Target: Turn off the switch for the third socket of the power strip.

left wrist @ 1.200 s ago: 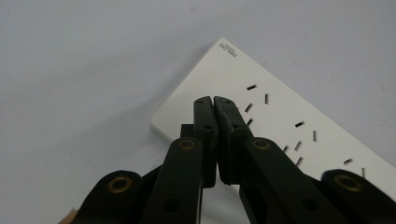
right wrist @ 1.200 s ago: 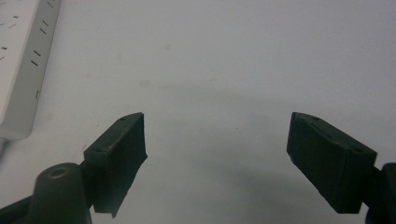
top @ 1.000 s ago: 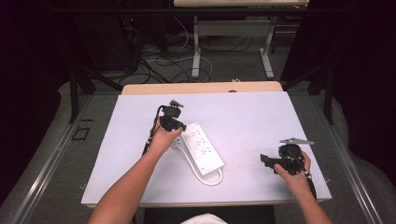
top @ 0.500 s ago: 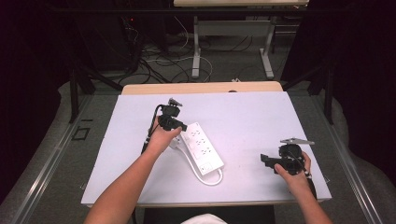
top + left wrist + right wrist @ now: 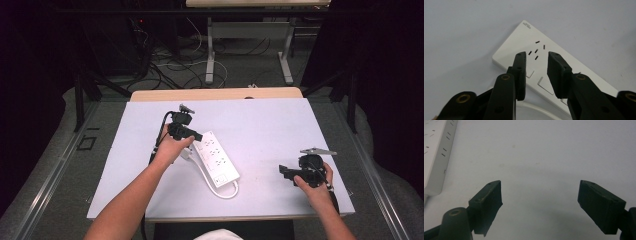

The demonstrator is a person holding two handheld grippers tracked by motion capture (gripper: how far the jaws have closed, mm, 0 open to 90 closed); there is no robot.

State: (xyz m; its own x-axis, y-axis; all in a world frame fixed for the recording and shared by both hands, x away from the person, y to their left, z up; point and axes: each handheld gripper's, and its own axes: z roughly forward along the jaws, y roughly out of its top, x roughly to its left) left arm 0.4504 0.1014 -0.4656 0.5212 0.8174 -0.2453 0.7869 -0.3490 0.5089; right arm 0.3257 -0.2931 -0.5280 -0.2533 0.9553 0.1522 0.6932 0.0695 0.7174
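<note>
My left jaws (image 5: 536, 72) hang just above the far end of the strip (image 5: 215, 157); they have just been opening and now stand narrowly apart, with nothing pressed between them. The strip lies flat near the middle of the counter (image 5: 270, 125), slanted from 11 to 5 o'clock. My right jaws (image 5: 540, 205) stand wide apart, holding nothing, well away at 4 o'clock.

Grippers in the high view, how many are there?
2. The left gripper is over the far end of the white power strip, its jaws just opening, gripping nothing; the right gripper sits open near the table's right edge.
</note>
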